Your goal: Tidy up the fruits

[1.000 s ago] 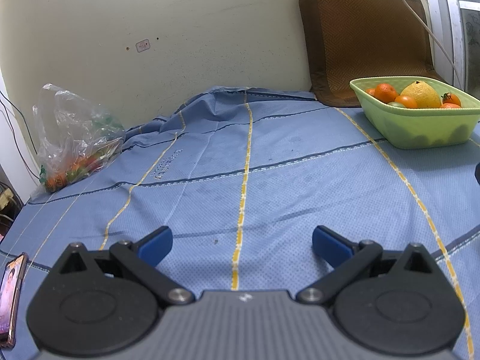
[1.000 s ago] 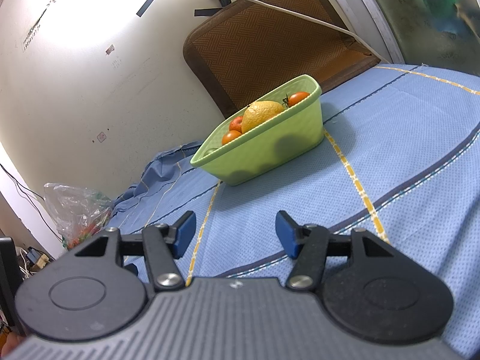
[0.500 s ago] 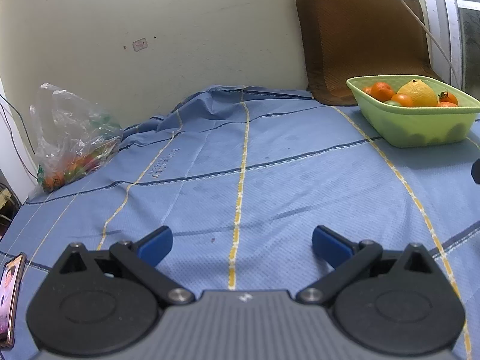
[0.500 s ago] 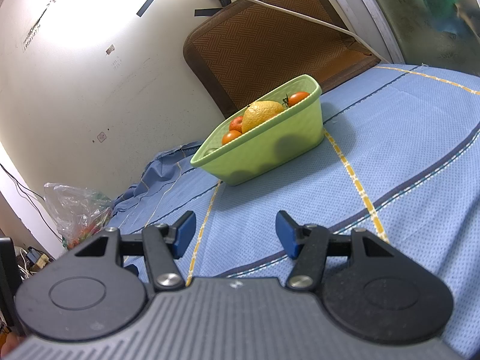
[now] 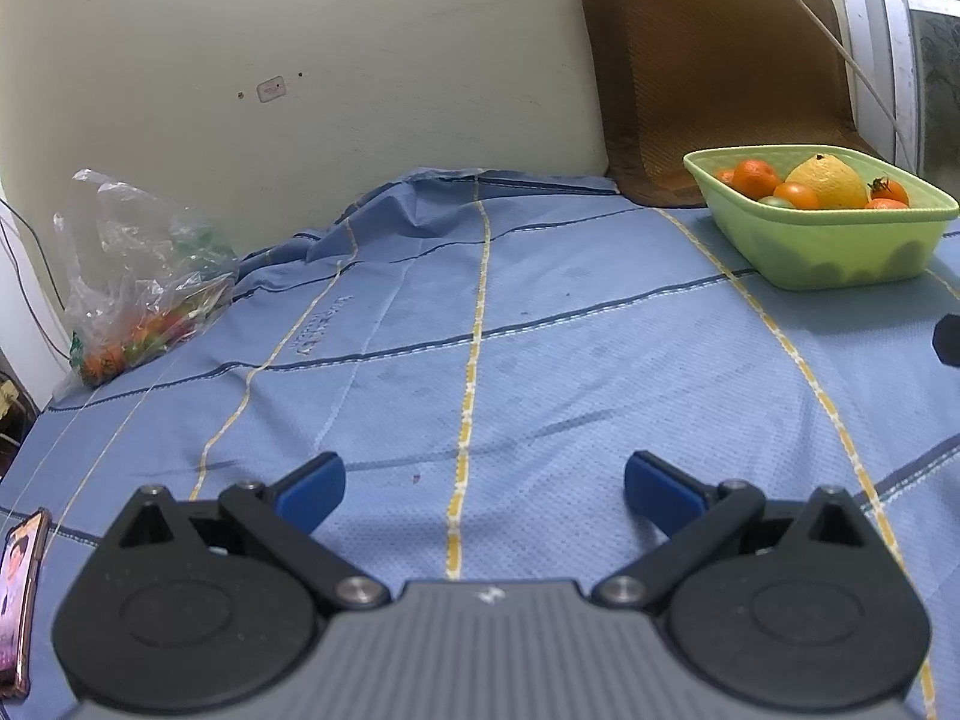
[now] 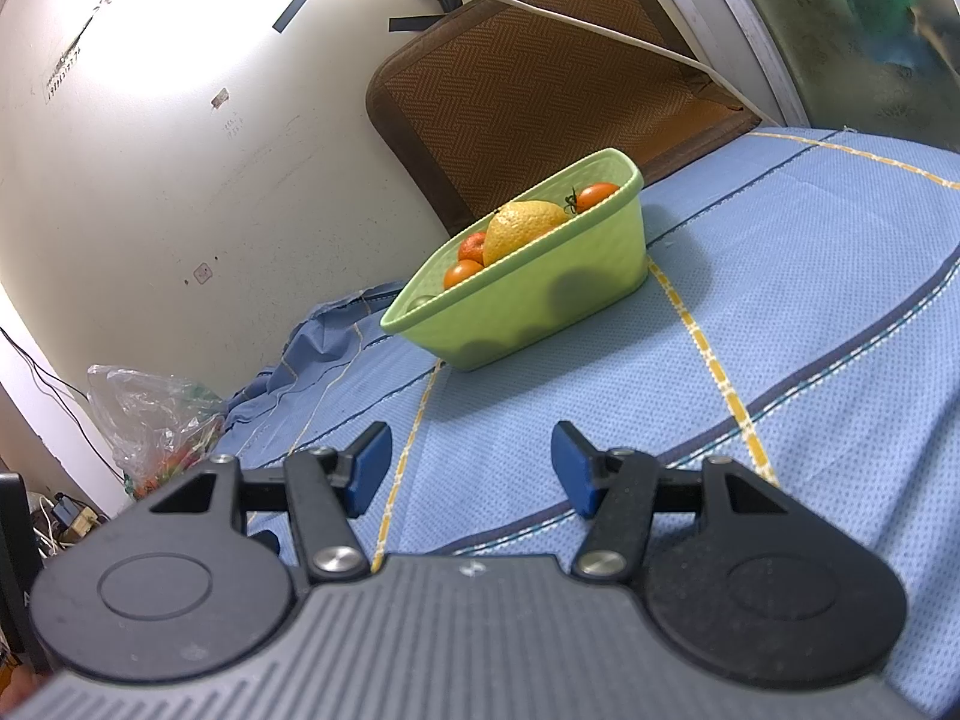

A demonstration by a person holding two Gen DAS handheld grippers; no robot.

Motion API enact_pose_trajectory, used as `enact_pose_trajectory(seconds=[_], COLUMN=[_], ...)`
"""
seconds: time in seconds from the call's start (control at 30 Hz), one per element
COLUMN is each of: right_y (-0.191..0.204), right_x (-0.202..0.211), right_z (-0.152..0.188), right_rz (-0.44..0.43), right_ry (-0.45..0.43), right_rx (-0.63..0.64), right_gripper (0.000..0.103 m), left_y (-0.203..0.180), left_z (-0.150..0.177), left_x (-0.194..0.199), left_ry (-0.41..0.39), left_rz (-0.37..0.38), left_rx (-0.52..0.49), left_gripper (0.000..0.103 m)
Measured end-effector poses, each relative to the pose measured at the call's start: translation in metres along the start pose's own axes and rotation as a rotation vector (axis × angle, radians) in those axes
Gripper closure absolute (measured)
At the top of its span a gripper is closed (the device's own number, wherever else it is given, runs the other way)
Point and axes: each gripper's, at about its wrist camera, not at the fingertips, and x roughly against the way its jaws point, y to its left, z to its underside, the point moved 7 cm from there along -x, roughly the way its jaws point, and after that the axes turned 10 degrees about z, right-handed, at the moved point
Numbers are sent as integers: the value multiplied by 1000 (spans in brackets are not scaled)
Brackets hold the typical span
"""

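Observation:
A light green basket (image 5: 840,252) (image 6: 576,294) stands on the blue cloth at the far right, holding a large yellow citrus (image 5: 828,183) (image 6: 522,225), several oranges (image 5: 755,177) and small tomatoes (image 6: 594,195). A clear plastic bag (image 5: 138,276) (image 6: 156,414) with more small fruit lies at the far left by the wall. My left gripper (image 5: 483,489) hovers open over bare cloth, nothing between its blue pads. My right gripper (image 6: 471,468) is also open and empty, pointing toward the basket from a short way off.
A blue striped cloth (image 5: 480,360) covers the surface. A brown woven cushion (image 5: 714,72) leans on the wall behind the basket, with a white cable (image 6: 600,36) across it. A phone (image 5: 21,588) lies at the near left edge.
None in the right wrist view. In the left wrist view the basket and cushion have shifted slightly left and down in the picture.

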Motion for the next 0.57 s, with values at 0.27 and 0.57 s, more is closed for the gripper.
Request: enact_pose_trajectory(seconds=[0.27, 0.57], right_y=[0, 0], right_x=[0, 0], right_z=[0, 0], right_rz=[1, 2], right_ry=[0, -1], right_rx=[-1, -1], right_gripper=[42, 42], left_y=[-1, -10], left_z=[-1, 1], left_x=[-1, -1], left_ry=[9, 10], left_rz=[14, 75], left_rx=[3, 7], left_gripper=[0, 0])
